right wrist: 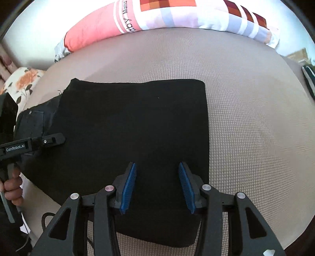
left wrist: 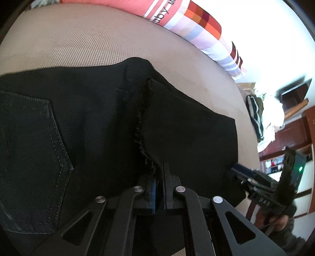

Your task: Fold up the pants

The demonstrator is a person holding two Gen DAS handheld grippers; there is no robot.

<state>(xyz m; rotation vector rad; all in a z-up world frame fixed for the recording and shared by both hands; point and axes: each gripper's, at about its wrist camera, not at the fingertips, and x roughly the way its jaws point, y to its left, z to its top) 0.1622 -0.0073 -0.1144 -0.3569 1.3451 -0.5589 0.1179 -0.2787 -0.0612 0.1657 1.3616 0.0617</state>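
A pink and checkered pillow lies along the beige mattress's far edge.

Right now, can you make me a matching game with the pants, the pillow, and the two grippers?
Things:
1. pants
2. pillow
3. left gripper
4. right gripper

States:
A. fingers apart, nothing between them
B. black, lying folded on the beige bed
C. fingers closed on a frayed cloth edge
D. pink and checked, along the far edge of the bed

Pairs: 1-B, 2-D, 3-C, 4-A
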